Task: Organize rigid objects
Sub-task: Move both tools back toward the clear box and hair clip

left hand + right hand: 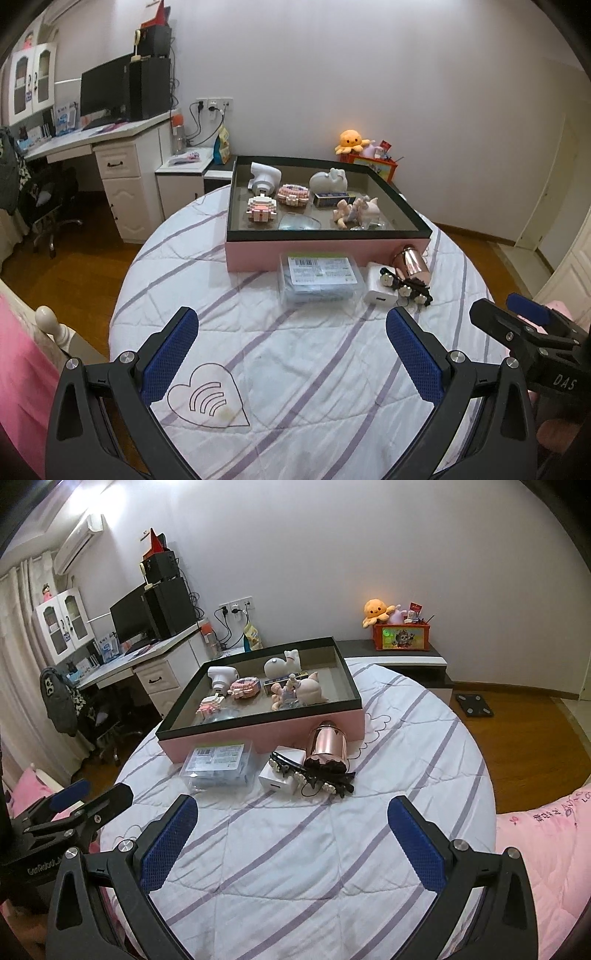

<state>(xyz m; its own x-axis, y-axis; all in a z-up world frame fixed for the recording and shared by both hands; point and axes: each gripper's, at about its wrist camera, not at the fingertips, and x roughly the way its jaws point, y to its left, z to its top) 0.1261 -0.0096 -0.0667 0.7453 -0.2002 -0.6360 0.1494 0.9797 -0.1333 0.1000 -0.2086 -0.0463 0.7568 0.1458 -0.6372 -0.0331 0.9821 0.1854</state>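
Showing both hand-held grippers, left [291, 347] and right [291, 834], wide open and empty.
Charger [378, 289], hair clip [406, 286] and packet [319, 278] lie at 12 o'clock, before the pink box [314, 249].

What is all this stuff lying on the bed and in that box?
Tray box: one, pink with black rim, on the bed.
Block figures: two, pink and white, inside box.
White figurines: several, inside box.
Clear pack: one, bluish, in front of box.
Charger: one, white, beside pack.
Hair clip: one, black, lying across the charger.
Metal cup: one, rose gold, on its side.
Left gripper: open, empty.
Right gripper: open, empty.
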